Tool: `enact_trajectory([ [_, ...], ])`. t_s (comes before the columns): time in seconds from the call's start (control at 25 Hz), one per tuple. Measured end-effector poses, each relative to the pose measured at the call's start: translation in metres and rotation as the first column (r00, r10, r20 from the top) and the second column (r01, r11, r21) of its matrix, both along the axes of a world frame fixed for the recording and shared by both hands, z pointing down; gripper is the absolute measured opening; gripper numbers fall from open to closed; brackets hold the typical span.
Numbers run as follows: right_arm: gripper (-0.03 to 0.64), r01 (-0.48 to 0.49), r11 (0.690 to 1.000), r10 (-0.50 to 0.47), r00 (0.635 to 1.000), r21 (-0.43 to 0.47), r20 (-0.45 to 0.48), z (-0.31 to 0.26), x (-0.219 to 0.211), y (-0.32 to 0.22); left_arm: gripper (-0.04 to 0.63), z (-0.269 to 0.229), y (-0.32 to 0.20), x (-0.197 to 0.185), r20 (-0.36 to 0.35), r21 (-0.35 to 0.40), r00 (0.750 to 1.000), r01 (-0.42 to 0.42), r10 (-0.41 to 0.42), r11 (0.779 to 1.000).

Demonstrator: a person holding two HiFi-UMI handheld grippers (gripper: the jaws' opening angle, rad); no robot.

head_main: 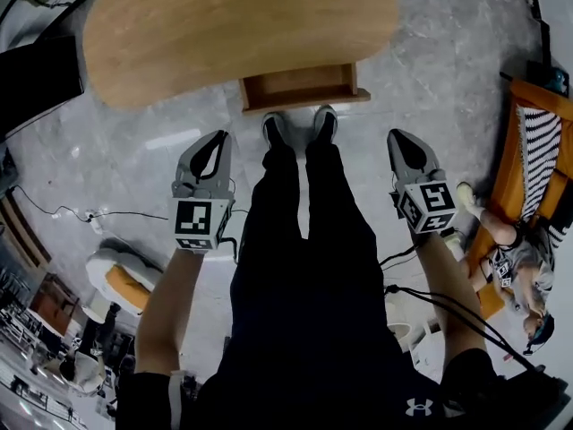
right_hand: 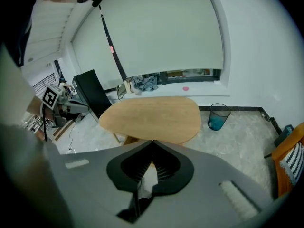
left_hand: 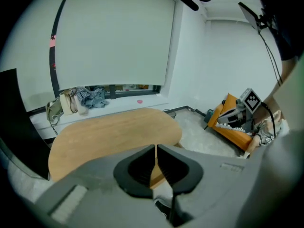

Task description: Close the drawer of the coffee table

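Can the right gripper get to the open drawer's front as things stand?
Probably yes: nothing lies between the right gripper and the drawer but bare floor, though the person's shoes stand close before it.

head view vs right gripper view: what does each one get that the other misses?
Head view only: the drawer seen from above, pulled out with its inside open, and the person's shoes just short of its front. Right gripper view only: the white roller blind and the cluttered window sill. Both: the wooden tabletop and the grey marbled floor.
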State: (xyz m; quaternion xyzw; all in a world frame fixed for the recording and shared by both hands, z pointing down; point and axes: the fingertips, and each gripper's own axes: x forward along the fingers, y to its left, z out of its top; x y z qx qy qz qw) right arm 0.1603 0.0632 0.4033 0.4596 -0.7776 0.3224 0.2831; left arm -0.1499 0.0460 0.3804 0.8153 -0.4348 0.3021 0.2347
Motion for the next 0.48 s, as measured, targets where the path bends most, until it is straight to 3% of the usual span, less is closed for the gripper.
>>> enact_trajectory([
  [0.28, 0.003, 0.088, 0.994, -0.091, 0.995, -0.071, -0.041, 0.086, 0.012, 0.001, 0.018, 0.073, 0.008, 0.015, 0.027, -0.066, 1.000, -0.013, 0.015, 0.998],
  [0.48, 0.003, 0.098, 0.992, -0.104, 0.992, -0.075, -0.068, 0.128, 0.020, -0.001, 0.043, 0.123, 0.016, 0.018, 0.034, -0.113, 0.999, -0.014, 0.018, 0.994],
])
